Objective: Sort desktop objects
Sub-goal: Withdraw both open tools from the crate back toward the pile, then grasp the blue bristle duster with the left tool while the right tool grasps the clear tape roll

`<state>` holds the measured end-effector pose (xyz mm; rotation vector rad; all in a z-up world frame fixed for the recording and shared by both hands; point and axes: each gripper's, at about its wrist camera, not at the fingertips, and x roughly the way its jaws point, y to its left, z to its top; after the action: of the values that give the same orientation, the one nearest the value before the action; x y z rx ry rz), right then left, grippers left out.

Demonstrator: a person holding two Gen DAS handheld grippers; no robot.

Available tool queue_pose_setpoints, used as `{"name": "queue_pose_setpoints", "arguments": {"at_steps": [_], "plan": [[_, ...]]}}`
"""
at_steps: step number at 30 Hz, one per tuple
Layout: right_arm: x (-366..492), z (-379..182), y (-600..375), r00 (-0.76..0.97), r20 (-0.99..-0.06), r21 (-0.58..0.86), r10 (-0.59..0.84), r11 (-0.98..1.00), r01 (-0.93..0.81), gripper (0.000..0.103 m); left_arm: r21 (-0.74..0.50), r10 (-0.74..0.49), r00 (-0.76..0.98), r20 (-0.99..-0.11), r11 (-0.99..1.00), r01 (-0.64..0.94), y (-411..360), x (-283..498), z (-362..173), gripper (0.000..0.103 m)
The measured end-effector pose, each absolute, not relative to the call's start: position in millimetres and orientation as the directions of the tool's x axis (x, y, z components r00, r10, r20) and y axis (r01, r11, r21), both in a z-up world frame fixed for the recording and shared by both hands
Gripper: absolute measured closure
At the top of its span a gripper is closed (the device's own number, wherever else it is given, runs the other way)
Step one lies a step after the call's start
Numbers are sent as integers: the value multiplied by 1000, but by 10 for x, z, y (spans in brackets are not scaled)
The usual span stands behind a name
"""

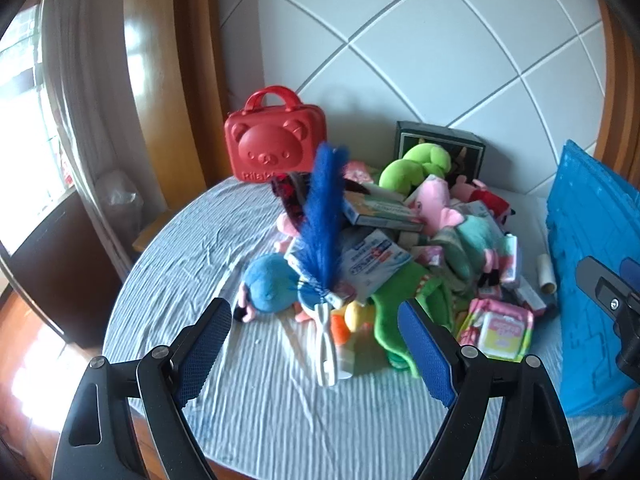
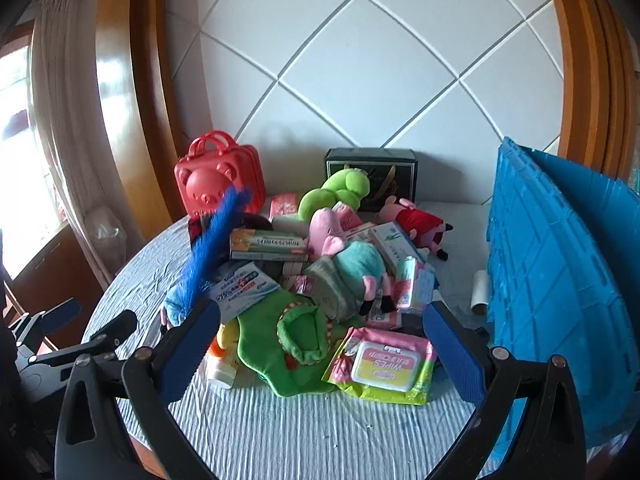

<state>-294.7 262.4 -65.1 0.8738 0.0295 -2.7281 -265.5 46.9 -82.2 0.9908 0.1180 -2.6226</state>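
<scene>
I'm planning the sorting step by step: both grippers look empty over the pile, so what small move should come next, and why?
Probably lower the right gripper onto the pink wipes pack. It lies flat at the pile's near edge with nothing on top, right beside the blue crate, and the jaws are open and empty.

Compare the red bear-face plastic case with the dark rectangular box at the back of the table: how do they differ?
The red bear-face plastic case has rounded corners and a carry handle; the dark rectangular box is sharp-edged with no handle. The case's front carries a moulded bear face; the box's front is a flat printed panel. The case stands left of the pile, the box behind its middle. Both stand upright near the wall.
</scene>
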Motion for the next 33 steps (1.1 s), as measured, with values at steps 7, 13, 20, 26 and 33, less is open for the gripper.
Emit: {"name": "queue_pose_setpoints", "arguments": {"at_steps": [7,13,20,26,33], "plan": [[-3473,-876,2494,-734,-614,90,-290,-950,300,0,74,-338,-663,-668,-917,393,290,-2998,-904,17],[-3894,-1027,2471,-695,-647,136,-314,-944,300,0,76,-343,-643,-685,-911,405,183,-3272,-979,17],[-4217,-1257,2411,-661,-705,131,-257,-963,235,0,86,-305,-620,-723,-930,357,29,-3697,-1135,17],[-4432,-1439,2326,-633,-750,116,-192,-980,160,0,83,-251,-624,-740,-955,285,-93,-4086,-1209,17],[-4686,-1637,2254,-590,-795,109,-140,-990,88,0,64,-201,-599,-775,-968,243,-232,-4518,-1401,17]]}}
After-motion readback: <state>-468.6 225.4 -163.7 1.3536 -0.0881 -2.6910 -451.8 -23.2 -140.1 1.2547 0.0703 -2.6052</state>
